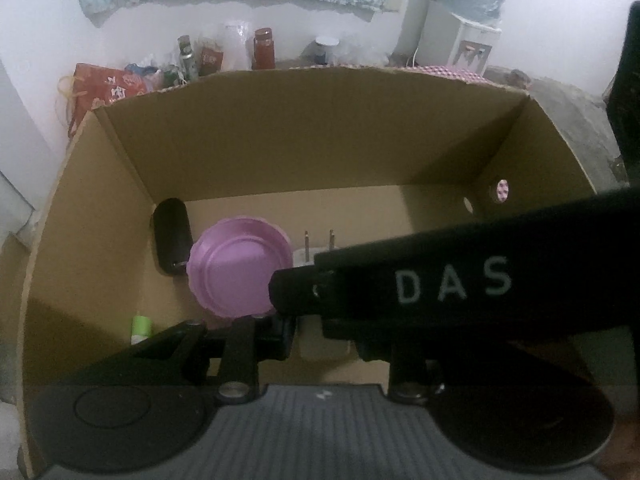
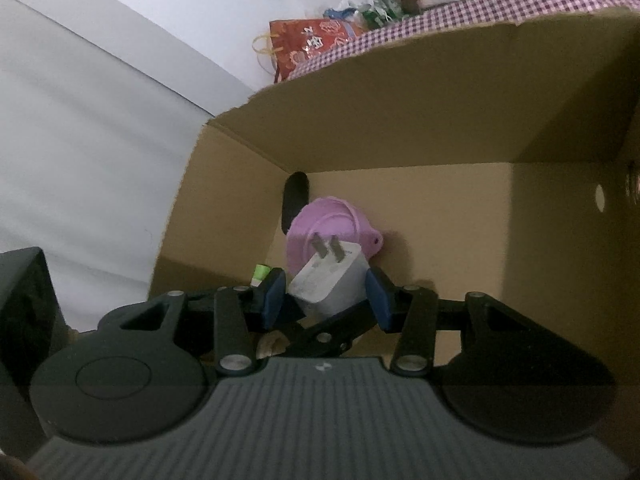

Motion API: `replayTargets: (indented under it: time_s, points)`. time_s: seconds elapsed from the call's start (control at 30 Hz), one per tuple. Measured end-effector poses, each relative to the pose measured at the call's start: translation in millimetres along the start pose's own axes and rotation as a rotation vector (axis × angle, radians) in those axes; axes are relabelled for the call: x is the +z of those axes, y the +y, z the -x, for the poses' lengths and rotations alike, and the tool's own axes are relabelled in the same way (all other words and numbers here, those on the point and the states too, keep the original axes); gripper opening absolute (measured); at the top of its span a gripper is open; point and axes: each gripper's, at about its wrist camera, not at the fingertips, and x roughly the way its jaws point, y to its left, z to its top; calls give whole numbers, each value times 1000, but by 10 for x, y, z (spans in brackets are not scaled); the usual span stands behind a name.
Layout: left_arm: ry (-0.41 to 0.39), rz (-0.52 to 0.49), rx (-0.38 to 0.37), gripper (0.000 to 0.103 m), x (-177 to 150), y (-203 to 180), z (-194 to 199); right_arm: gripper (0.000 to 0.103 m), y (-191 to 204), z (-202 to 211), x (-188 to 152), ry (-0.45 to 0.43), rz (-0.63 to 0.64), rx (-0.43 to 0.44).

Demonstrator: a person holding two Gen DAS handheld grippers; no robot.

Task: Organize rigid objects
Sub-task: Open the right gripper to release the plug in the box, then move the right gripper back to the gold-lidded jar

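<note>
- Now the right gripper (image 2: 326, 294) clamps the white plastic wall charger (image 2: 326, 282) – prongs aimed forward, down into the open cardboard box (image 2: 400, 120).
- Left gripper (image 1: 308, 326): jaws narrow, grip unclear.

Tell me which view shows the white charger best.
The right wrist view: the white charger sits whole between the right tool's blue pads, prongs up. In the left wrist view, only its prongs and a white sliver show behind the black arm.

An open brown cardboard box (image 1: 320, 152) holds, on its floor, a round pink plastic plate (image 1: 236, 272); a black oblong case (image 1: 172, 236) touches it at ten o'clock
</note>
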Motion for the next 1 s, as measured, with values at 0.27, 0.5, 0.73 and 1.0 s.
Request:
replayTargets:
  time_s: [0.27, 0.5, 0.73, 1.0]
  points:
    - [-10, -6, -10, 34, -22, -26, 35, 46, -65, -7, 16, 0, -21, 16]
    - [-98, -21, -24, 58, -79, -70, 285, 51, -86, 185, -30, -62, -31, 48]
    - [-225, -41, -29, 68, -205, -170, 867, 52, 61, 689, -181, -172, 2, 73]
    - [-371, -79, -67, 84, -792, -115, 1618, 56, 315, 1570, -855, -348, 97, 163]
